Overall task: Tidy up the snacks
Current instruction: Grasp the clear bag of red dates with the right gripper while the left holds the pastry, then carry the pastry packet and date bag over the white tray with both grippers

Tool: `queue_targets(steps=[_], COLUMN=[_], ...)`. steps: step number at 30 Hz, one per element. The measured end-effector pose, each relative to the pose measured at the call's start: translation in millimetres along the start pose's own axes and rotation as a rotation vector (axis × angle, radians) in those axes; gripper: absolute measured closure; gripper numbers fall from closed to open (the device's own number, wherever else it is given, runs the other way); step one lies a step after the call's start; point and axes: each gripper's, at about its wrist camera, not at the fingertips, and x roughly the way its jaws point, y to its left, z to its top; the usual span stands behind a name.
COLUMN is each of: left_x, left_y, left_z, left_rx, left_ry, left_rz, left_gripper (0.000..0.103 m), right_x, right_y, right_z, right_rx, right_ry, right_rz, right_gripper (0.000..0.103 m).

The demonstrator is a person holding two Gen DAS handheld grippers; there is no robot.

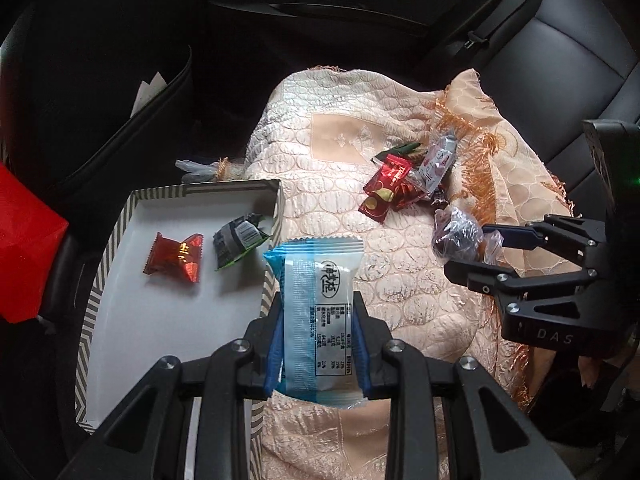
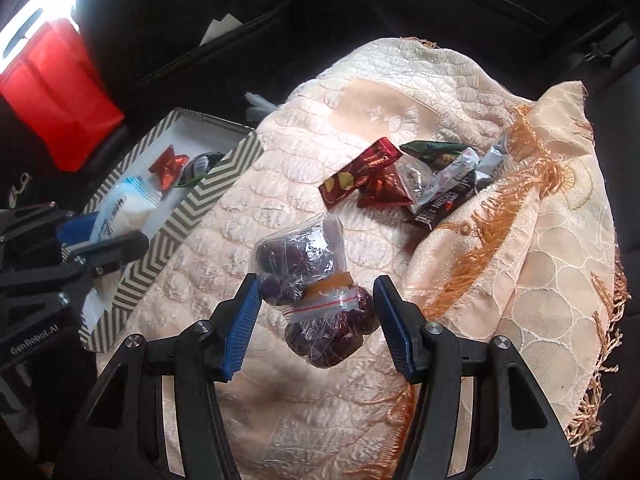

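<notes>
On a car's back seat, my left gripper [image 1: 316, 340] clamps a blue packet [image 1: 318, 312] just beside the striped box [image 1: 108, 248], its top over the box's near wall. Inside the box lie a red candy [image 1: 175, 257] and a green-black wrapper [image 1: 236, 240]. My right gripper [image 2: 316, 324] stands spread around a bag of dark fruit [image 2: 308, 272] on the cream cloth [image 2: 224, 240], pads not visibly pressing it. More snacks [image 2: 404, 184] are piled beyond
</notes>
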Motion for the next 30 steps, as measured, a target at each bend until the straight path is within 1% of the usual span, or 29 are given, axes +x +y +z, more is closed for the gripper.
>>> queue_targets(steps=[8, 16, 23, 30], left_x=[-30.0, -48.3, -48.8, -28.7], left_y=[24.8, 54.2, 83.1, 115.6], left_z=[-8.1, -16.2, -25.9, -36.8], left_rx=[-0.063, -0.124, -0.187, -0.257], left_ry=[-0.055, -0.089, -0.082, -0.040], left_rz=[0.019, 0.056, 0.112, 0.143], left_gripper=[0.071, 0.071, 0.071, 0.071], right_x=[-12.5, -22.8, -23.9, -9.3], right_y=[29.5, 59.1, 86.2, 116.7], right_z=[10.0, 18.7, 23.2, 34.6], right_rx=[-0.059, -0.108, -0.156, -0.181], right_ry=[-0.039, -0.071, -0.081, -0.061], right_rz=[0.024, 0.042, 0.068, 0.123], right_gripper=[0.045, 0.045, 0.045, 0.045])
